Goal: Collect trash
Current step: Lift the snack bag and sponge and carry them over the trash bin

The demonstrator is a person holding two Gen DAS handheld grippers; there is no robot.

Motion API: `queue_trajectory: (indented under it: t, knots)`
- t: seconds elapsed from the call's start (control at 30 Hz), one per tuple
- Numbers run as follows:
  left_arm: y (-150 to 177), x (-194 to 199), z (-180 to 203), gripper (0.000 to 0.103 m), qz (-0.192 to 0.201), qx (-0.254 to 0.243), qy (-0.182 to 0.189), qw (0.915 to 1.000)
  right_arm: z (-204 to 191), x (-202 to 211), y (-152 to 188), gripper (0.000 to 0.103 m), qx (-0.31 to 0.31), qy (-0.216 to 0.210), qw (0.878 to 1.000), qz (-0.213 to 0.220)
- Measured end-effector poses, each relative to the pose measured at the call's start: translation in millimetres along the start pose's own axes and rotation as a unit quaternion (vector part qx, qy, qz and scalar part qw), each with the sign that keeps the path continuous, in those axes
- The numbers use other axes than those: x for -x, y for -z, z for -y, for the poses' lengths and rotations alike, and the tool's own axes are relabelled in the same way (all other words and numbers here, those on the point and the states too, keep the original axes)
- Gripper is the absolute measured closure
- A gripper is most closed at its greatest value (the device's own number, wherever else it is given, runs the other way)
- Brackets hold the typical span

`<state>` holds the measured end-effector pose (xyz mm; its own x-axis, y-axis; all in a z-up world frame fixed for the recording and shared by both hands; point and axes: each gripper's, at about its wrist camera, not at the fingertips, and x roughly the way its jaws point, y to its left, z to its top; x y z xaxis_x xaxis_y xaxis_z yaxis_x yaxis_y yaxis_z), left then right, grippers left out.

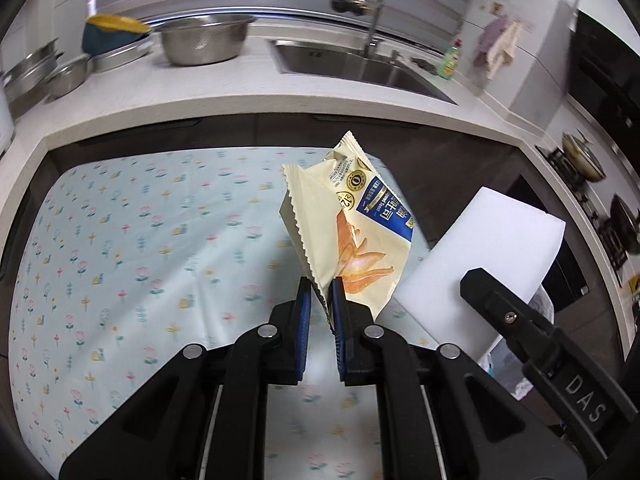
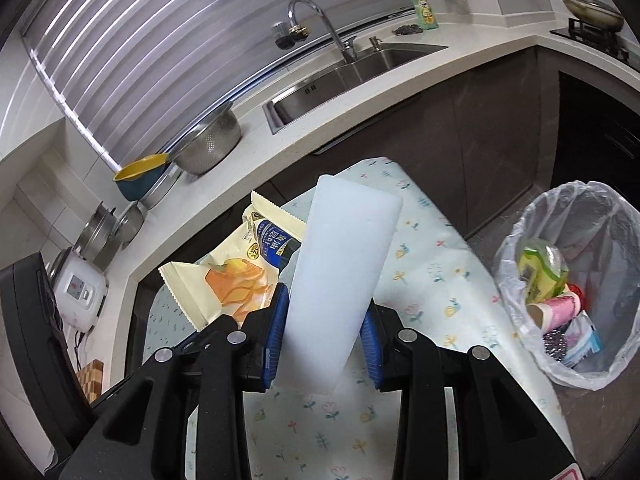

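Note:
My left gripper is shut on a cream and blue toast wrapper, held up above the floral tablecloth. The wrapper also shows in the right wrist view, left of my right gripper. My right gripper is shut on a white foam block that sticks up between the blue pads. The block also shows in the left wrist view, to the right of the wrapper. A trash bin lined with a clear bag stands on the floor to the right, holding several pieces of trash.
A kitchen counter curves behind the table with a sink, a faucet, a steel colander, bowls and pots. A stove with a pan is at the far right. A rice cooker sits at left.

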<state>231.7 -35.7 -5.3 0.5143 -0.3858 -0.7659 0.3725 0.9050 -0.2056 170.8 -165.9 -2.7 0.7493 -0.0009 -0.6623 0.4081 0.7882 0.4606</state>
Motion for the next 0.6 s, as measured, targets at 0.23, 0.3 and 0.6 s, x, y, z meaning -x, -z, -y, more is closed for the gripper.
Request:
queue_trajectory:
  t: [0.23, 0.3, 0.6]
  knots:
    - [15.2, -0.5, 73.4, 0.093, -0.006, -0.053, 0.02, 0.9984, 72.1, 48.0, -4.9, 0.07, -0.031, 0.027, 0.999, 0.028]
    - [20.4, -1.9, 92.9, 0.093, -0.008, -0.068, 0.025, 0.9974, 90.3, 60.1, -5.3, 0.07, -0.039, 0.037, 0.998, 0.036]
    - [40.2, -13.7, 165.8, 0.092, -0.029, -0.124, 0.047, 0.9907, 160.2, 102.8, -4.1, 0.07, -0.076, 0.077, 0.992, 0.065]
